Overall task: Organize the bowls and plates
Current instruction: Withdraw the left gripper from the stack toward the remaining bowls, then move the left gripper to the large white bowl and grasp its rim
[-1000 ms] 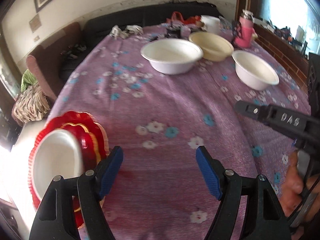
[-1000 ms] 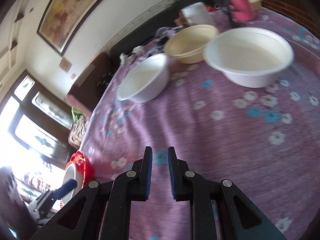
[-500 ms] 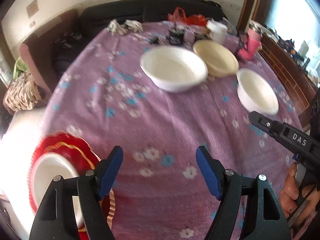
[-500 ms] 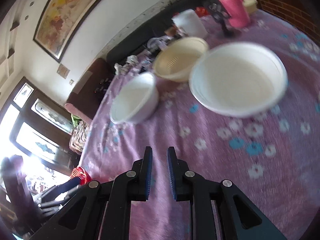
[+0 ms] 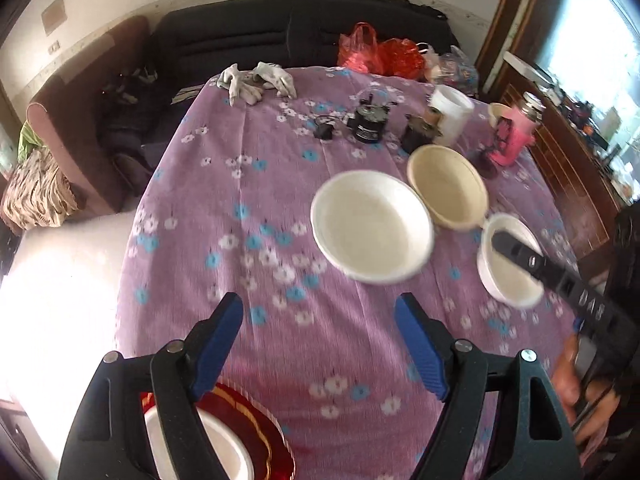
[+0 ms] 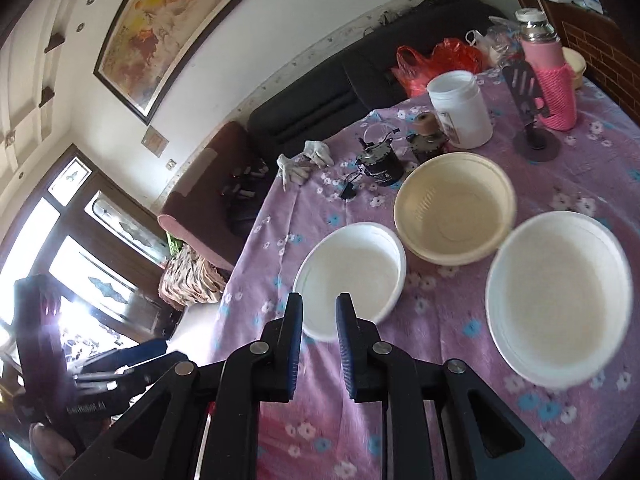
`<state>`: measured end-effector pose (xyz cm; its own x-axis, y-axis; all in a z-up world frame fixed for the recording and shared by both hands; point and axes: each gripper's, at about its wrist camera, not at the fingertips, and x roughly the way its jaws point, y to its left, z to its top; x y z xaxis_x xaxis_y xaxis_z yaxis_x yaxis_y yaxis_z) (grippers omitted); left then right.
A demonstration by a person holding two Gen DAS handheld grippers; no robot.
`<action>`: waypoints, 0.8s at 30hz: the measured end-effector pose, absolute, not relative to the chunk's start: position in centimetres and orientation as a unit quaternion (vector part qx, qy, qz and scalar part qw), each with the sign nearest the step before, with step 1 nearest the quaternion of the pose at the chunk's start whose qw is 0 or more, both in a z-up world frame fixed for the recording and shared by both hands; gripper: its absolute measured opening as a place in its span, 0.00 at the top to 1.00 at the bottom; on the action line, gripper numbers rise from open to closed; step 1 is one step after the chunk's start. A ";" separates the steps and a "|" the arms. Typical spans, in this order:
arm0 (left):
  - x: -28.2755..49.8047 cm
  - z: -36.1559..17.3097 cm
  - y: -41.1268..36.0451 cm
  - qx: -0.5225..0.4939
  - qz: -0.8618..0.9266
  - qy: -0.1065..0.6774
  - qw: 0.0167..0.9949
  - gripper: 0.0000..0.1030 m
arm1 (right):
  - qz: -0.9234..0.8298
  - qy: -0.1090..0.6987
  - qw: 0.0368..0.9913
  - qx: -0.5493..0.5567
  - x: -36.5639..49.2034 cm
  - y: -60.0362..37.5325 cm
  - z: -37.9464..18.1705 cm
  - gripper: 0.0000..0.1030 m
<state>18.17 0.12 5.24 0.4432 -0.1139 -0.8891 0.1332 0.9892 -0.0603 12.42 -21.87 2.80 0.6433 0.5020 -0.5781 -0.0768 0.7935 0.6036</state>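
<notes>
Left wrist view: my left gripper [image 5: 319,326] was wide open, holding nothing, hovering over the purple tablecloth [image 5: 224,216]. Red plate [image 5: 256,420] with a white bowl [image 5: 216,448] on it sat at the near edge, partly under the left finger. Large white bowl [image 5: 372,232] lay ahead, touching the cream bowl [image 5: 448,192] behind it; small white bowl [image 5: 508,264] to the right, partly hidden by the other gripper's finger.

Right wrist view: right gripper [image 6: 319,320] was nearly closed, a narrow gap between the pads, nothing in it, tips just short of the near white bowl [image 6: 352,276]. Cream bowl [image 6: 456,208] beyond, another white bowl [image 6: 560,296] to the right.

My read: the next step is picking a bowl for stacking. I'd have opened the right jaws first, straddled the near rim with one pad inside and one outside, pinched low on the wall, then lifted level. Thin rim could flex or slip.
</notes>
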 end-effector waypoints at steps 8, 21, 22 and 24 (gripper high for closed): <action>25.6 -1.4 0.8 -0.039 -0.057 0.604 0.794 0.25 | 0.136 0.431 0.836 0.312 17.0 -22.1 -3.0 0.81; 30.3 -4.5 1.1 -0.088 -0.054 0.625 0.774 0.25 | 0.113 0.443 0.822 0.340 19.5 -24.1 -6.1 0.81; 30.4 -4.6 1.1 -0.094 -0.057 0.626 0.772 0.25 | 0.115 0.444 0.820 0.343 19.6 -24.2 -6.3 0.81; 30.6 -5.0 1.0 -0.102 -0.064 0.629 0.768 0.25 | 0.122 0.446 0.813 0.353 19.8 -24.2 -6.8 0.80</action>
<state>30.65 0.95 -4.96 0.2008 -0.2264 -0.9531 -0.0299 0.9711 -0.2370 19.77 -24.25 -6.85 0.5723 0.5142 -0.6387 0.1159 0.7204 0.6838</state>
